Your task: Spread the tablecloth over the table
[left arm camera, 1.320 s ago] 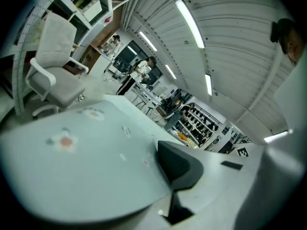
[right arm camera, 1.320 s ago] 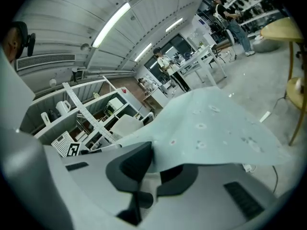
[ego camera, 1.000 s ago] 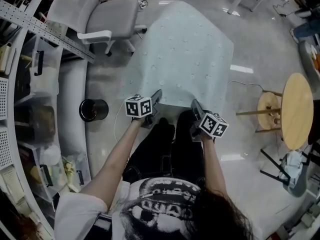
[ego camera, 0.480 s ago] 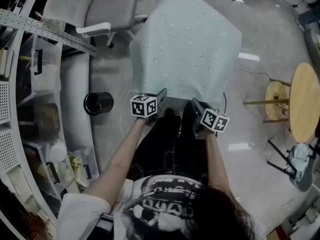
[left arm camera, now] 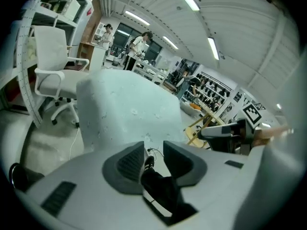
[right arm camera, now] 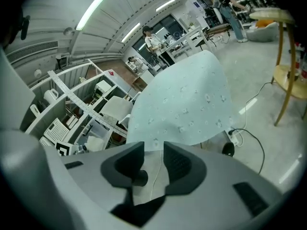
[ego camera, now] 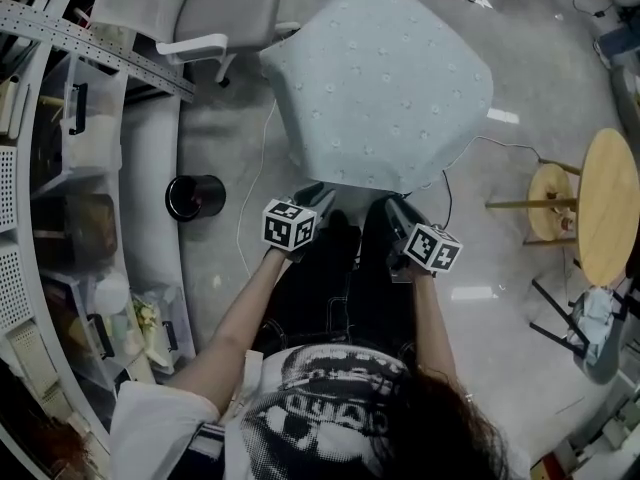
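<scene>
The pale blue-green tablecloth (ego camera: 385,83) with a small flower print hangs draped over the table, its near edge just ahead of both grippers. My left gripper (ego camera: 318,194) is open a little short of that edge, with nothing between its jaws. In the left gripper view the cloth (left arm camera: 127,111) rises beyond the left gripper (left arm camera: 153,152), and only a dark shoe and leg show through the gap. My right gripper (ego camera: 398,206) is off the cloth too, its jaws opening and empty. The right gripper view shows the cloth (right arm camera: 187,102) past the right gripper (right arm camera: 153,158).
A white office chair (ego camera: 210,18) stands at the table's far left. A black bin (ego camera: 195,196) and a floor cable (ego camera: 255,183) lie left of me, with shelving (ego camera: 60,168) beyond. A round wooden table (ego camera: 608,208) and a stool (ego camera: 545,213) are at the right.
Both grippers were shut at the cloth's near edge; now they have let it go, opened, and drawn back slightly. The cloth has settled over the table.
</scene>
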The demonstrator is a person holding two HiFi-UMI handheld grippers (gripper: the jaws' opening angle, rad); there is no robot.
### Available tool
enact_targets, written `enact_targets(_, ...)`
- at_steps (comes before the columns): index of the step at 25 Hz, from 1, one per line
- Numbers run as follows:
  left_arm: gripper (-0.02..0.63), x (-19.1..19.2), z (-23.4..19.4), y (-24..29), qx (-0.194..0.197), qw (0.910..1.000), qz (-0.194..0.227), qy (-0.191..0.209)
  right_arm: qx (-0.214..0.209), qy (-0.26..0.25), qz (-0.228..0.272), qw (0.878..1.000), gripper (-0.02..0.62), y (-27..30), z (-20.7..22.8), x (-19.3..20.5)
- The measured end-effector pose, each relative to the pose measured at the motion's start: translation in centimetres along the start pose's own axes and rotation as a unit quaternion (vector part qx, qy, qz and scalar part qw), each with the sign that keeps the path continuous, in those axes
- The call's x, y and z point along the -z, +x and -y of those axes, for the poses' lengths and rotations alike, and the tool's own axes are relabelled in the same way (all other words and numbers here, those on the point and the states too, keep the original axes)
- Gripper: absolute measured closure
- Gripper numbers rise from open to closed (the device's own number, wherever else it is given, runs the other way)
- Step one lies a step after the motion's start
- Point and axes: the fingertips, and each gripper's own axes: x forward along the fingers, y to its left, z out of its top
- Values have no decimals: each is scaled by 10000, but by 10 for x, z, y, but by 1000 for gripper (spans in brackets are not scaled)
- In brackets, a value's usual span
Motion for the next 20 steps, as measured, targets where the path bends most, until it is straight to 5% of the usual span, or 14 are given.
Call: enact_targets(20,486,-48,59,-26,637,9929,275,970,-258,-490,547,9970,471,-49,-52,-49)
